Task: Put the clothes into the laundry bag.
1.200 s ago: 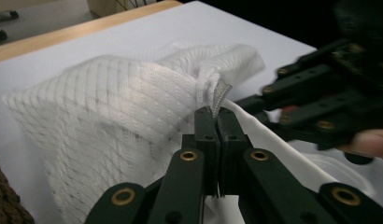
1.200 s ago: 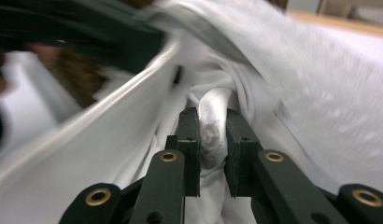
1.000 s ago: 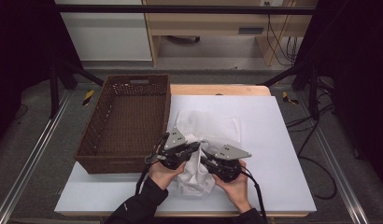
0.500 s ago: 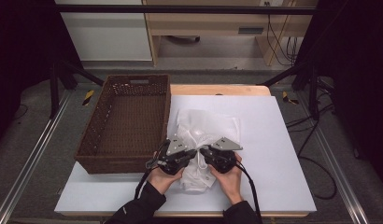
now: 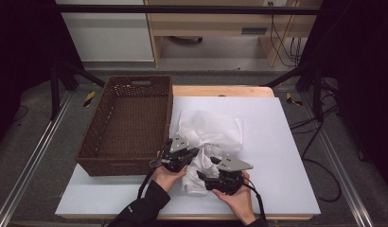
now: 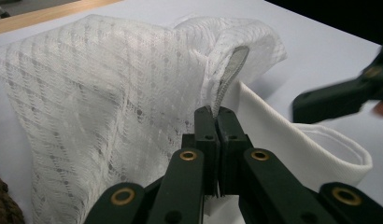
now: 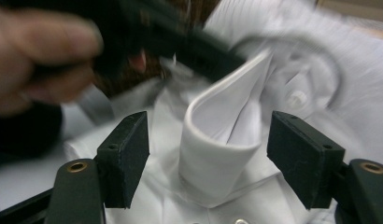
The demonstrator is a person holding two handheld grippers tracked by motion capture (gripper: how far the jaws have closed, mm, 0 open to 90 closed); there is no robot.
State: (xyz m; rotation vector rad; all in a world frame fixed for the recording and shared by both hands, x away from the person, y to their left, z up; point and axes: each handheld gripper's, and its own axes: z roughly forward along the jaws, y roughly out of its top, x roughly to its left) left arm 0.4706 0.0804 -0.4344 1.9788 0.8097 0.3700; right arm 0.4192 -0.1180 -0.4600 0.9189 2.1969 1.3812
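Your left gripper (image 6: 216, 119) stays clamped on the white shirt (image 5: 216, 135), bunched near the table's (image 5: 286, 142) front edge. Your right gripper (image 7: 208, 154) has dropped back toward that edge since the earlier frame, jaws spread around the collar (image 7: 222, 135).

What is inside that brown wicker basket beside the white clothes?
Nothing that I can see: the basket shows only its bare woven floor. The near wall hides a thin strip of the floor just behind it. The white garment lies outside, on the table.
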